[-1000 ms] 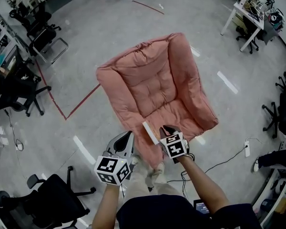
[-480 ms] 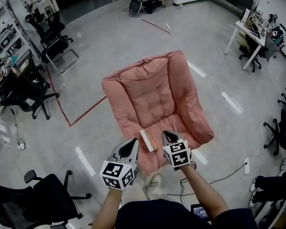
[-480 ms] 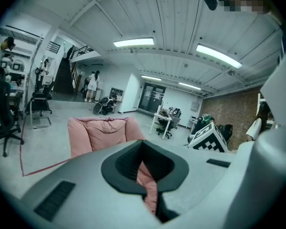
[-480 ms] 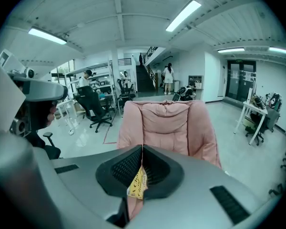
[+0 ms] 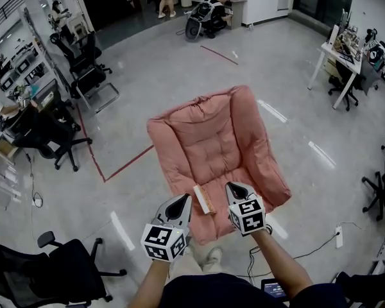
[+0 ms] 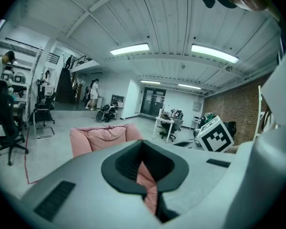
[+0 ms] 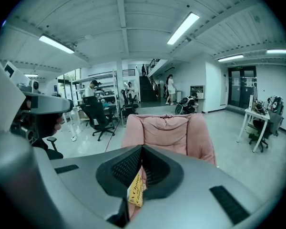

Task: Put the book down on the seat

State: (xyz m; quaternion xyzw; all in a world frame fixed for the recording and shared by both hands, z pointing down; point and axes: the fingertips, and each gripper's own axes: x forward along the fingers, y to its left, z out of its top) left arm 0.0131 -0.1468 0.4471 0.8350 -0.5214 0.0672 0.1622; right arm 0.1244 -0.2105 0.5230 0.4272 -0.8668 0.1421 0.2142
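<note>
On the front part of the armchair's seat lies the book, a thin rectangular slab with a pale page edge turned upward and, in the right gripper view, a yellow cover with dark print. The armchair is soft and puffy, covered in dusty pink fabric with a tufted, quilted back and thick rolled arms. It stands on a smooth, glossy grey floor marked with a red tape line.

The left gripper and the right gripper are hard grey plastic shells with dark ribbed pads, and each carries a white cube with black square markers. They hover on either side of the book, near it but apart from it, pointing forward and a little downward at the seat. The left forearm and the right forearm reach out from the bottom of the head view, roughly parallel.

The right gripper's jaws have just been closing and now stand pressed together, gripping nothing; the book shows only through the narrow slit, beyond the pads. The left gripper's jaws are also together, with pink fabric visible through their slit.
</note>
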